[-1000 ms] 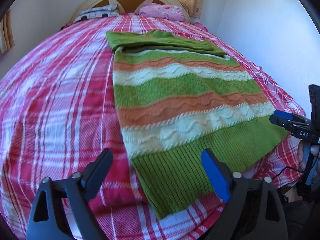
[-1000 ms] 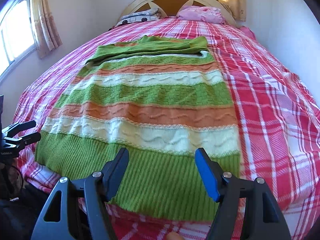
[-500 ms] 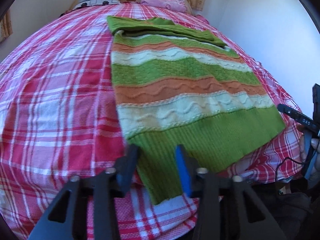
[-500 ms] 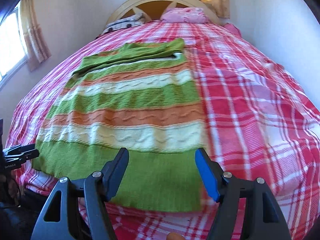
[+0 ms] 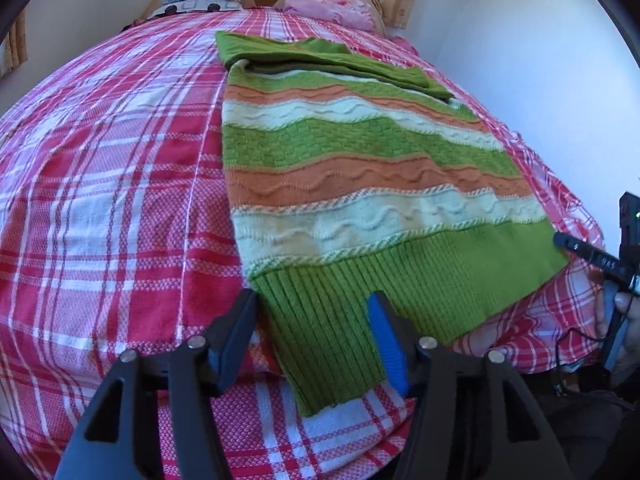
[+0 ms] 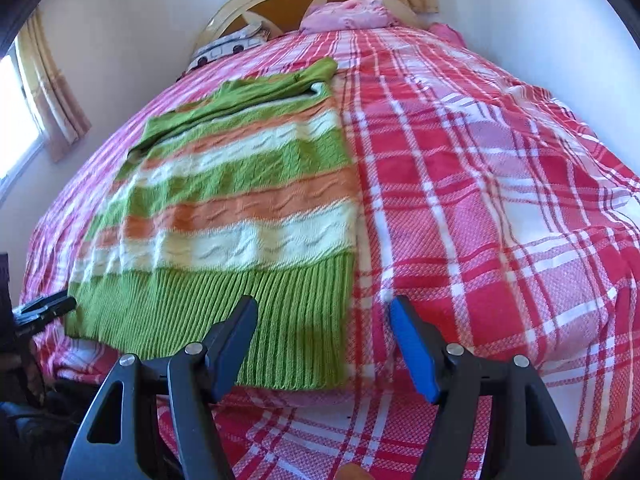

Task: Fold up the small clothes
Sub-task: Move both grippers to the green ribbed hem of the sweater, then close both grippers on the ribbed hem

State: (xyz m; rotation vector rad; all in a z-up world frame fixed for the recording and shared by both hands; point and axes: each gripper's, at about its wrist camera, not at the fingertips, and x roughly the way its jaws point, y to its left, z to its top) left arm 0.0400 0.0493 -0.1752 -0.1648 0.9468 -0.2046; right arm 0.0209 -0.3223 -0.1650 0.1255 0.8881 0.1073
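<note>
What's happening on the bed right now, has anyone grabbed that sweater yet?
Not yet. The green, orange and cream striped knit sweater lies flat on the red plaid bedspread, sleeves folded across its top. The left gripper hangs open over the near left corner of the ribbed hem; the right gripper is open at the near right corner. Neither is holding it.

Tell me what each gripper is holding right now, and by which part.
Nothing is held. The left gripper and right gripper are both open at the sweater's green ribbed hem.
</note>
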